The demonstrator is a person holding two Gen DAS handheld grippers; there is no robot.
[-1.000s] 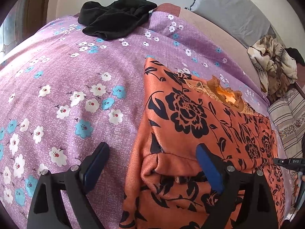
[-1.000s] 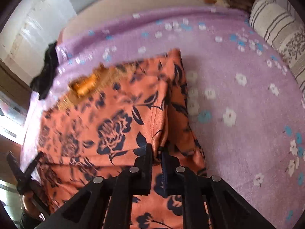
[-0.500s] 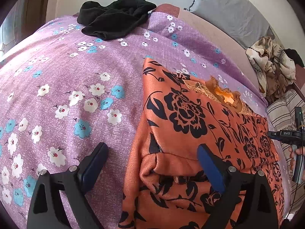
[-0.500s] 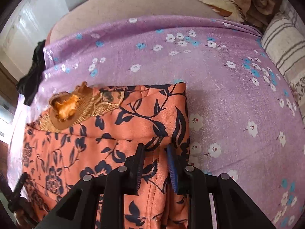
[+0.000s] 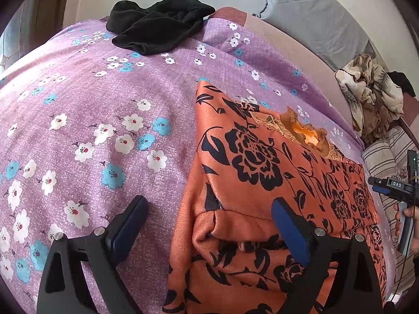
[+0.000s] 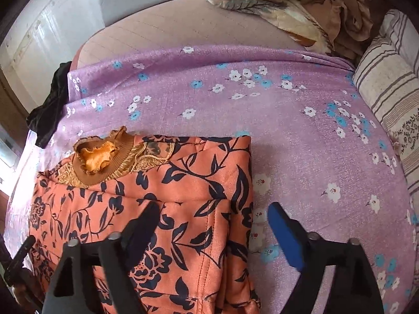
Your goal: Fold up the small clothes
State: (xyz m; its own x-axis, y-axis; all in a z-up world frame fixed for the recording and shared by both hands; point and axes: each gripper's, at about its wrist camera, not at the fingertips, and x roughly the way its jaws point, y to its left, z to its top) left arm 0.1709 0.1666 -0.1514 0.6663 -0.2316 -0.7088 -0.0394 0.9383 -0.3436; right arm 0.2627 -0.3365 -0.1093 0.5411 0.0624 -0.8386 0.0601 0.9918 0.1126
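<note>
An orange garment with a black flower print (image 5: pixel 262 178) lies on the purple flowered bedsheet (image 5: pixel 104 130), its sides folded in and its ruffled collar (image 5: pixel 306 133) at the far end. It also shows in the right wrist view (image 6: pixel 157 209), collar (image 6: pixel 99 157) at the far left. My left gripper (image 5: pixel 209 217) is open and empty, hovering over the garment's left folded edge. My right gripper (image 6: pixel 213 218) is open and empty over the garment's right folded edge; it also shows at the right edge of the left wrist view (image 5: pixel 392 185).
A black garment (image 5: pixel 157 31) lies at the far end of the bed. A crumpled beige patterned cloth (image 6: pixel 288 2) and a striped pillow (image 6: pixel 392 91) lie at the right side. A grey pillow (image 5: pixel 314 21) is at the back.
My right gripper let go of the garment's right edge, opened wide and drew back. The folded-in right side now lies flat. The left gripper barely moved.
</note>
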